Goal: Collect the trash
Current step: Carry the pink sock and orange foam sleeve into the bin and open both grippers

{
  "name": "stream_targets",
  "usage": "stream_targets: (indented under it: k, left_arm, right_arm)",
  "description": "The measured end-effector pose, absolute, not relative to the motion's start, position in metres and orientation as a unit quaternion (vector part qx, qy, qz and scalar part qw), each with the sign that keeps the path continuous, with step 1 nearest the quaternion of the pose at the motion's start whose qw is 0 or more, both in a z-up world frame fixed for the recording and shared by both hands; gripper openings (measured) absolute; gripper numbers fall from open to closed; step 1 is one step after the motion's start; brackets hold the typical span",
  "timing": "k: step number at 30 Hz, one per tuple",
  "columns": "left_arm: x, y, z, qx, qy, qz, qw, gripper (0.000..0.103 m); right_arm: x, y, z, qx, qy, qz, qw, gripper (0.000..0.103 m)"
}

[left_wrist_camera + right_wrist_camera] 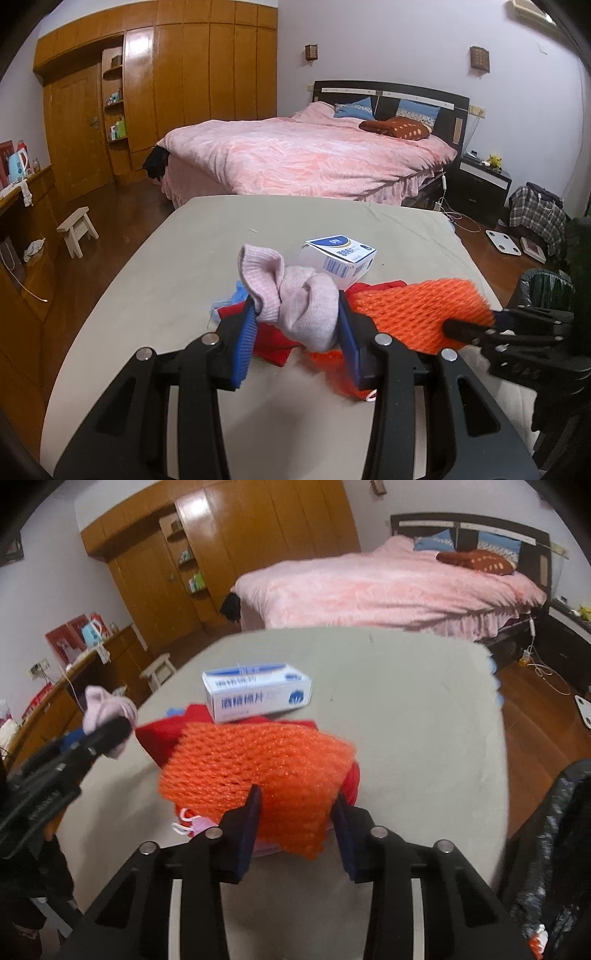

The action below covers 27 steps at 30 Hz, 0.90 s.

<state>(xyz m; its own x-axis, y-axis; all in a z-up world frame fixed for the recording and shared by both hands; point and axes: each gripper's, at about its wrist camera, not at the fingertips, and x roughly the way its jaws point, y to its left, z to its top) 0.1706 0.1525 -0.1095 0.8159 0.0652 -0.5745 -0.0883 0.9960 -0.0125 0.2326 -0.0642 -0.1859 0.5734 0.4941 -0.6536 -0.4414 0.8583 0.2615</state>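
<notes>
My left gripper (pixel 295 306) is shut on a bunched pink sock (pixel 295 295), held just above the beige-covered table (pixel 166 277). In the right wrist view the sock (pixel 107 705) and left gripper (pixel 110 731) show at the left. My right gripper (pixel 297 794) is shut on an orange foam net (pixel 258 760), its blue pads pressing both sides. Seen from the left wrist, the net (pixel 406 306) stretches right to the right gripper (pixel 469 328). Under both lies a red cloth (pixel 273 343). A white and blue box (pixel 258 694) sits just behind.
A bin lined with a black bag (pixel 554 830) stands beside the table's right edge. A bit of blue material (pixel 232 299) peeks from under the red cloth. Beyond the table are a pink bed (pixel 314 155), a wooden wardrobe (pixel 184 92) and a small stool (pixel 77 229).
</notes>
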Motion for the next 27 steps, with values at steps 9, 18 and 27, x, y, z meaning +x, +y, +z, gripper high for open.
stream_targets:
  k: [9,18,27]
  left_arm:
    - [0.158,0.137,-0.099,-0.014,0.289,0.022,0.957,0.039]
    - [0.142,0.106,-0.091,-0.008,0.286,-0.010,0.958,0.039]
    - [0.129,0.072,-0.081,-0.002,0.280,-0.046,0.959,0.039]
  right_arm:
    - [0.219,-0.099,-0.166,0.082,0.361,0.250,0.894,0.032]
    - [0.197,-0.121,-0.146,0.079,0.338,0.247,0.905,0.013]
    - [0.172,-0.147,-0.121,0.081,0.312,0.238,0.916,0.012]
